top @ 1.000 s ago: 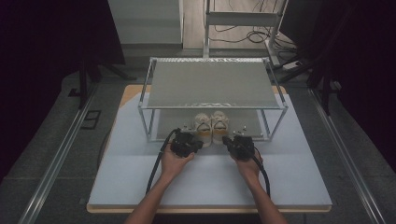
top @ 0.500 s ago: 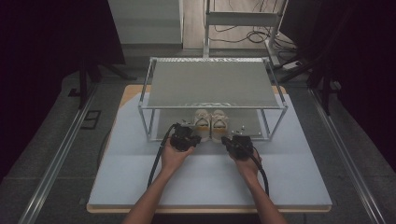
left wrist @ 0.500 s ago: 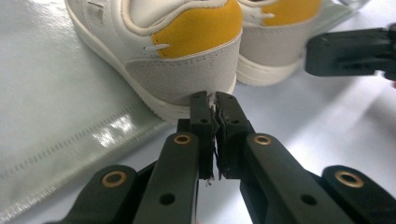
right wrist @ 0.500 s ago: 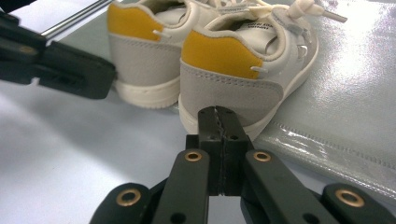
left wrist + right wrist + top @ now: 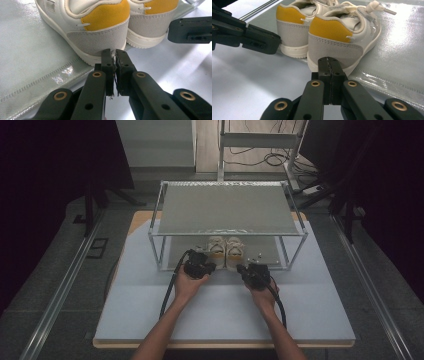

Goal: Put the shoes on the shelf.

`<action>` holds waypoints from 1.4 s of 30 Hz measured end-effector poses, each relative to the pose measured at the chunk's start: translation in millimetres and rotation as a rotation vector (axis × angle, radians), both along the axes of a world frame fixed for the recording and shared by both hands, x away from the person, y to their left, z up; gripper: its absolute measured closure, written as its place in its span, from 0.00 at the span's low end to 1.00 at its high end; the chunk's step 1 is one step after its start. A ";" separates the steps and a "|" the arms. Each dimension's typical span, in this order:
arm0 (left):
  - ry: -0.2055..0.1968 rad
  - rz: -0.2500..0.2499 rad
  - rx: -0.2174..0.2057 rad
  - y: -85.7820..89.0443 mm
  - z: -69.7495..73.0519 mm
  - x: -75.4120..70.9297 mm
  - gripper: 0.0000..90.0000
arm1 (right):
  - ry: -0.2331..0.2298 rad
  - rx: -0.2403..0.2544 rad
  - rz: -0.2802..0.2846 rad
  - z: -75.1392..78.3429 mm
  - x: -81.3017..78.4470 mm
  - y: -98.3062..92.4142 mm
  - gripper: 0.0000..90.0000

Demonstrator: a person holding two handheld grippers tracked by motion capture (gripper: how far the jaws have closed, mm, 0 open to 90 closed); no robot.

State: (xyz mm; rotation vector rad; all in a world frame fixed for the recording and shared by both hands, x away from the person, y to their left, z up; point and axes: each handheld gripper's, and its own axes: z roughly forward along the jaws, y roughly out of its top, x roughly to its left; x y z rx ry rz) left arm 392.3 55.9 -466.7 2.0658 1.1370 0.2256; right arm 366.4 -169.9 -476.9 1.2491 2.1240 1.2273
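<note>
A pair of white sneakers with yellow heel patches stands on the lower level of a metal rack, heels toward me: the left shoe (image 5: 216, 246) (image 5: 100, 32) (image 5: 292, 30) and the right shoe (image 5: 234, 247) (image 5: 150, 25) (image 5: 342, 37). My left gripper (image 5: 209, 266) (image 5: 113, 53) points at the left shoe's heel, its tips right at the sole edge. Its jaws are shut to a thin slit with nothing between them. My right gripper (image 5: 245, 268) (image 5: 328, 61) is shut and empty, tips close to the right shoe's heel.
The rack's grey top shelf (image 5: 227, 207) hangs over the shoes, with thin metal posts (image 5: 161, 251) at its front corners. A shiny grey mat (image 5: 30, 50) lines the lower level. The white table board (image 5: 150, 315) spreads out around my forearms.
My left gripper has edged a little forward toward the left shoe's heel. The right gripper and the shoes have stayed put.
</note>
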 end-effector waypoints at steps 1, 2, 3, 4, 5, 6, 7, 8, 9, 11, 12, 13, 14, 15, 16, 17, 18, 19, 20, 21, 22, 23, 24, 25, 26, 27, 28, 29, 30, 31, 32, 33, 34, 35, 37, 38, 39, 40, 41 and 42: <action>0.002 -0.001 0.002 -0.2 -0.2 0.1 0.95 | -0.001 -0.002 0.000 0.9 0.3 0.3 1.00; 0.004 -0.003 0.002 -0.7 -0.5 0.1 0.95 | -0.002 -0.003 -0.001 1.9 0.8 0.6 1.00; 0.006 -0.008 0.003 -1.1 -1.2 0.3 0.95 | -0.005 -0.009 -0.005 2.9 1.5 1.2 1.00; 0.005 -0.006 0.001 -1.6 -1.6 0.2 0.95 | -0.005 -0.015 -0.006 3.6 2.5 1.8 1.00; 0.004 -0.005 0.001 -1.8 -1.7 0.2 0.95 | -0.005 -0.017 -0.008 3.8 3.9 2.3 1.00; 0.003 -0.003 0.001 -2.1 -1.9 0.3 0.95 | -0.003 -0.021 -0.009 3.7 5.3 2.6 1.00; 0.004 -0.003 0.000 -2.2 -1.9 0.4 0.95 | 0.000 -0.029 -0.007 3.4 6.5 2.9 1.00; 0.005 -0.003 0.000 -2.2 -1.8 0.6 0.95 | 0.002 -0.030 -0.010 2.6 7.8 3.6 1.00; 0.008 -0.004 -0.001 -2.0 -1.6 0.8 0.95 | 0.008 -0.035 -0.011 2.2 8.8 3.7 1.00; 0.010 -0.003 -0.003 -2.3 -1.4 1.3 0.95 | 0.011 -0.041 -0.018 -0.3 11.5 4.7 1.00; 0.012 -0.007 0.002 -2.1 -1.1 1.5 0.95 | 0.014 -0.044 -0.022 -1.1 12.5 4.7 1.00; 0.012 -0.007 0.002 -2.1 -1.1 1.5 0.95 | 0.016 -0.041 -0.026 -2.5 14.0 4.5 1.00; 0.010 -0.010 0.007 -2.2 -0.7 1.8 0.95 | 0.020 -0.033 -0.031 -3.1 15.7 3.8 1.00; 0.010 -0.012 0.007 -2.2 -0.7 2.0 0.95 | 0.017 -0.034 -0.037 -3.7 16.9 3.8 1.00; 0.010 -0.012 0.008 -2.2 -0.6 2.2 0.95 | 0.015 -0.036 -0.044 -4.6 18.6 3.7 1.00; 0.011 -0.012 0.008 -2.3 -0.6 2.1 0.95 | 0.020 -0.033 -0.049 -5.6 20.8 3.3 1.00; 0.011 -0.012 0.008 -2.3 -0.6 2.2 0.95 | 0.019 -0.033 -0.051 -6.3 21.7 3.2 1.00; 0.011 -0.013 0.008 -2.3 -0.7 2.2 0.95 | 0.023 -0.034 -0.056 -7.5 23.6 3.2 1.00; 0.010 -0.012 0.008 -2.3 -0.7 2.2 0.95 | 0.027 -0.030 -0.058 -8.0 25.3 3.0 1.00; 0.010 -0.012 0.008 -2.2 -0.6 2.5 0.95 | 0.031 -0.028 -0.059 -8.3 26.6 3.0 1.00; 0.010 -0.009 0.004 -2.6 -0.8 2.6 0.95 | 0.035 -0.027 -0.062 -8.4 27.7 3.5 1.00; 0.010 -0.008 0.006 -2.8 -0.7 2.8 0.95 | 0.033 -0.026 -0.062 -8.7 28.4 4.0 1.00; 0.010 -0.008 0.006 -2.8 -0.7 2.8 0.95 | 0.031 -0.029 -0.062 -8.7 28.6 4.5 1.00; -0.004 -0.012 0.023 -3.4 -1.3 5.1 0.95 | 0.031 -0.034 -0.062 -8.5 28.2 4.8 1.00; -0.007 -0.014 0.031 -3.6 -1.5 6.9 0.95 | 0.032 -0.034 -0.063 -8.5 28.1 4.8 1.00; -0.007 -0.008 0.027 -4.7 -1.7 8.2 0.95 | 0.032 -0.033 -0.062 -8.6 28.1 4.4 1.00; -0.008 -0.005 0.032 -5.1 -1.8 9.7 0.95 | 0.033 -0.032 -0.062 -8.5 28.1 4.2 1.00; -0.008 -0.004 0.032 -5.8 -2.4 11.1 0.95 | 0.034 -0.034 -0.061 -8.6 28.1 4.1 1.00; -0.007 -0.004 0.034 -6.2 -3.3 12.7 0.95 | 0.034 -0.034 -0.059 -8.8 28.2 4.2 1.00; -0.007 -0.004 0.034 -6.2 -3.3 12.7 0.95 | 0.036 -0.035 -0.059 -8.9 28.1 4.2 1.00; -0.005 -0.002 0.036 -6.6 -4.4 14.3 0.94 | 0.039 -0.036 -0.057 -9.0 28.1 4.4 1.00; 0.018 0.035 0.014 -9.0 -6.5 14.8 0.94 | 0.038 -0.037 -0.055 -9.3 28.1 4.5 1.00; 0.018 0.035 0.016 -8.8 -6.6 16.4 0.94 | 0.038 -0.037 -0.055 -9.3 28.1 4.5 1.00; 0.018 0.035 0.016 -8.8 -6.6 16.4 0.94 | 0.042 -0.037 -0.052 -9.5 28.3 4.4 1.00; 0.014 0.034 0.034 -9.1 -6.0 19.4 0.94 | 0.043 -0.039 -0.051 -10.0 28.2 4.5 1.00; 0.014 0.034 0.034 -9.1 -6.0 19.4 0.94 | 0.043 -0.039 -0.051 -10.0 28.2 4.5 1.00; -0.002 0.012 0.054 -8.1 -5.5 22.9 0.94 | 0.040 -0.037 -0.050 -10.7 28.6 4.4 1.00; 0.000 0.009 0.055 -8.1 -5.7 23.5 0.94 | 0.041 -0.037 -0.049 -10.6 28.6 4.3 1.00; 0.004 0.008 0.055 -8.4 -6.1 24.0 0.93 | 0.042 -0.038 -0.048 -10.5 28.7 4.2 1.00; 0.004 0.010 0.055 -8.8 -6.2 23.8 0.93 | 0.041 -0.038 -0.050 -10.6 28.8 4.2 1.00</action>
